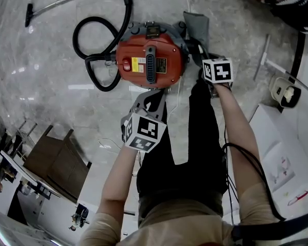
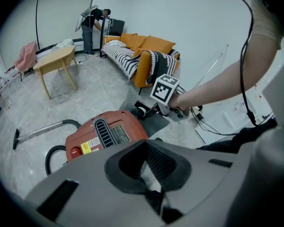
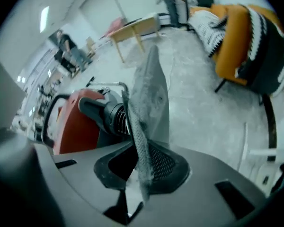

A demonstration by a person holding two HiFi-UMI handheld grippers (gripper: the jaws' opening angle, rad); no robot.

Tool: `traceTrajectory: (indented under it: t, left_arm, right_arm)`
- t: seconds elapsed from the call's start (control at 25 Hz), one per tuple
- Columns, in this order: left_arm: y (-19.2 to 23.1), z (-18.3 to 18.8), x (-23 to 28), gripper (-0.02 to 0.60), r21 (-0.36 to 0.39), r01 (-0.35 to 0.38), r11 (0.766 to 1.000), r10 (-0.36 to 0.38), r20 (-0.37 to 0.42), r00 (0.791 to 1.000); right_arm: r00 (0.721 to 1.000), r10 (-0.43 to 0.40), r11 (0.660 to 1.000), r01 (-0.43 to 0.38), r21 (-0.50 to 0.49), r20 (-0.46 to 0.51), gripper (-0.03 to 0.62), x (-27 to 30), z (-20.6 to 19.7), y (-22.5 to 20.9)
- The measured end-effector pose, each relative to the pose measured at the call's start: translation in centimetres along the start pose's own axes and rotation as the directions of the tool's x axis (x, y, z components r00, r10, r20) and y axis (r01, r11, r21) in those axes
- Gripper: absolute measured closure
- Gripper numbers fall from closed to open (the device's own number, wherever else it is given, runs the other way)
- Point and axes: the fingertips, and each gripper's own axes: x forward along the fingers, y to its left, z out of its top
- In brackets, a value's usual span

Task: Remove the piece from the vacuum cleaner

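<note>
A red vacuum cleaner point(image 1: 149, 60) point(image 2: 104, 136) stands on the pale stone floor, its black hose point(image 1: 92, 50) looping off to the left. At its right rear corner a grey cloth piece point(image 1: 196, 27) point(image 3: 151, 93) stands up from the black ribbed outlet point(image 3: 114, 117). My right gripper point(image 1: 199, 55) point(image 3: 139, 174) is shut on the lower edge of this cloth, which runs between its pads. My left gripper point(image 1: 153, 94) point(image 2: 151, 178) hovers at the near side of the vacuum's body, jaws slightly apart and empty.
The hose's metal wand point(image 1: 56, 1) lies at the far left. An orange sofa point(image 2: 146, 56) with a striped throw, a wooden table point(image 2: 57, 60) and a person point(image 2: 90, 22) are further back. A white device point(image 1: 285, 91), white sheets point(image 1: 282, 152) and cables lie to the right.
</note>
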Motion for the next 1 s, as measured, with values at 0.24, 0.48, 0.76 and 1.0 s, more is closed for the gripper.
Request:
traceTrajectory:
  t: [0.24, 0.48, 0.76, 1.0]
  left_arm:
    - [-0.3, -0.1, 0.3, 0.584, -0.001, 0.007, 1.0, -0.007, -0.003, 1.0]
    - [-0.6, -0.1, 0.8, 0.584, -0.011, 0.018, 1.0, -0.018, -0.002, 1.0]
    - [-0.9, 0.3, 1.2, 0.584, -0.007, 0.025, 1.0, -0.025, -0.002, 1.0]
    - [-0.8, 0.1, 1.4, 0.584, -0.004, 0.028, 1.0, -0.028, -0.011, 1.0]
  right_arm:
    - [0.985, 0.164, 0.874, -0.169, 0.455, 0.051, 0.536, 0.1, -0.3, 0.3]
    - [0.945, 0.292, 0.635, -0.307, 0.709, 0.148, 0.533, 0.2, -0.4, 0.8]
    - [0.971, 0.232, 0.834, -0.233, 0.501, 0.065, 0.536, 0.2, -0.3, 0.6]
    - [0.998, 0.064, 0.998, -0.064, 0.022, -0.028, 0.563, 0.2, -0.3, 0.6]
